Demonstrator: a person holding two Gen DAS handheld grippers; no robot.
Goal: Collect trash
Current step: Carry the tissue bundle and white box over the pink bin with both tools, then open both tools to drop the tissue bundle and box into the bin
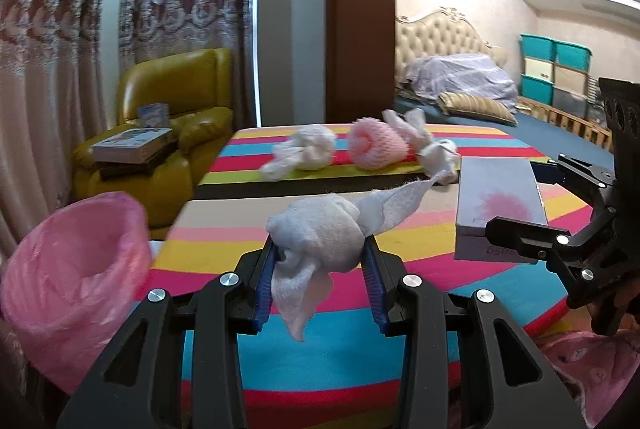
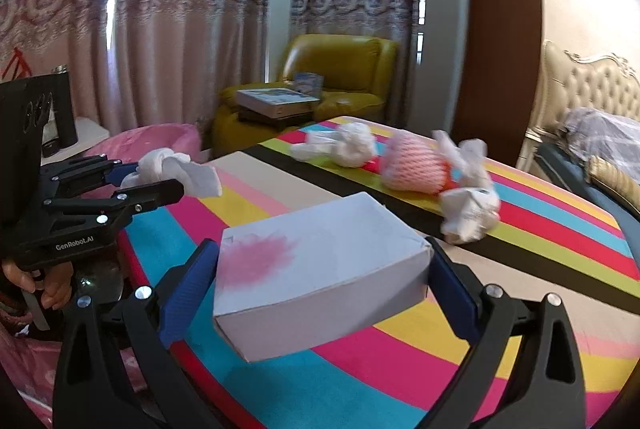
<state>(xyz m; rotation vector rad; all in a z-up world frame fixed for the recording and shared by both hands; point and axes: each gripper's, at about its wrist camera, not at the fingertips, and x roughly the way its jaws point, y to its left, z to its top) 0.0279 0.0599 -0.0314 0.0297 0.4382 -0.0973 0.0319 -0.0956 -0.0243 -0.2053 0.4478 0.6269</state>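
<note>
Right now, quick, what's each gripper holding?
Left gripper: closed on a crumpled white tissue.
Right gripper: closed on a white box with a pink stain.

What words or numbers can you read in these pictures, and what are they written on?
"GenRobot.AI": white letters on the black body of the left gripper, seen from the right wrist camera.
Dark digits on the end of the white box: upside down and too blurred to read for sure.
Printing on the books on the yellow armchair: too small to read.
No other readable text.
</note>
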